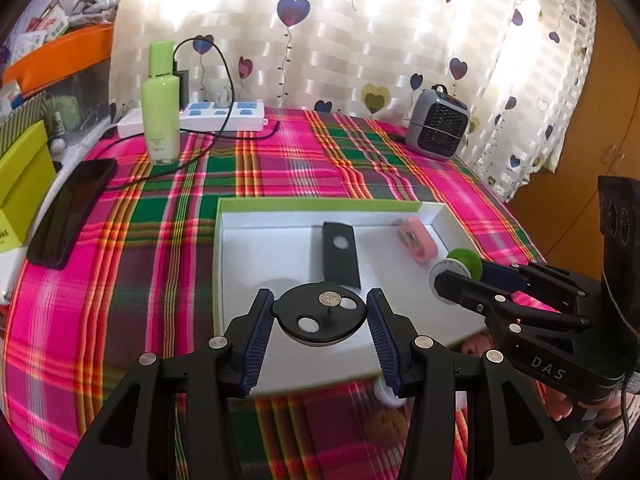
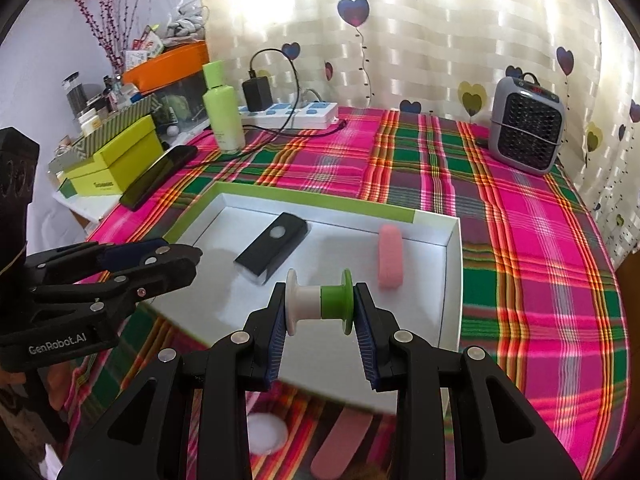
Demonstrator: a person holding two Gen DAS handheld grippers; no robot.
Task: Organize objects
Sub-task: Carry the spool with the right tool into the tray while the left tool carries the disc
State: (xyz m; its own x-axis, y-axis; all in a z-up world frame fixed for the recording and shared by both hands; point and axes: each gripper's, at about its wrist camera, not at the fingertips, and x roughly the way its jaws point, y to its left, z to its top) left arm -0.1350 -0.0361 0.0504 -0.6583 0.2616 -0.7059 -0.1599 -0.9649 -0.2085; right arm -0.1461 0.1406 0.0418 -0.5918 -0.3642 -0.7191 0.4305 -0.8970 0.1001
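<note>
Plaid tablecloth point(image 2: 520, 264), heart curtain point(image 2: 440, 32), left gripper point(image 1: 320, 314) clamping black disc point(image 1: 320, 318), right gripper point(image 2: 320, 308) clamping spool point(image 2: 320, 306).

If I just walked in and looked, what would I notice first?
Probably the loud pink, green and orange checked tablecloth covering the whole table, with a shallow white box lying on it in the middle. Just over the box, the right gripper pinches a little white-and-green spool, and the left gripper grips a round black disc. At the back right, by the heart-patterned curtain, stands a small grey heater.
</note>
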